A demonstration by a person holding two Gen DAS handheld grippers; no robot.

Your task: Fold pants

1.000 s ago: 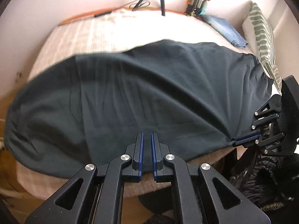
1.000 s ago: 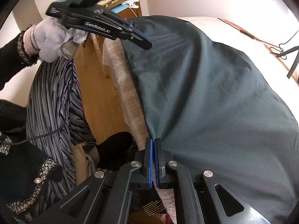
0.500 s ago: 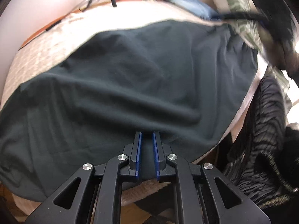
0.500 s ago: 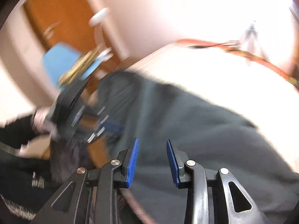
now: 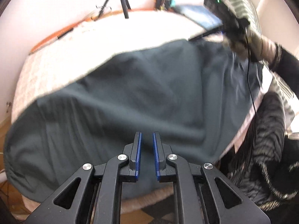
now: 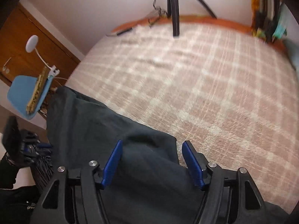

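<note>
The dark grey pants [image 5: 142, 97] lie spread across the checked bed cover. My left gripper [image 5: 146, 140] hovers over their near edge with the blue pads a small gap apart and nothing between them. My right gripper [image 6: 152, 147] is open wide above the far corner of the pants [image 6: 112, 134], empty. In the left wrist view the right gripper [image 5: 229, 24] is blurred at the upper right, over the pants' far right end. In the right wrist view the left gripper [image 6: 16, 141] shows at the far left edge.
A beige checked bed cover [image 6: 196, 85] fills the area beyond the pants. A tripod leg [image 6: 172, 9] stands at the back by the wall. A blue chair [image 6: 28, 95] and wooden door are at the left. A striped pillow [image 5: 241, 5] lies at the right.
My right gripper let go of the pants' near edge, opened wide and swung up and over to the far corner. My left gripper opened slightly.
</note>
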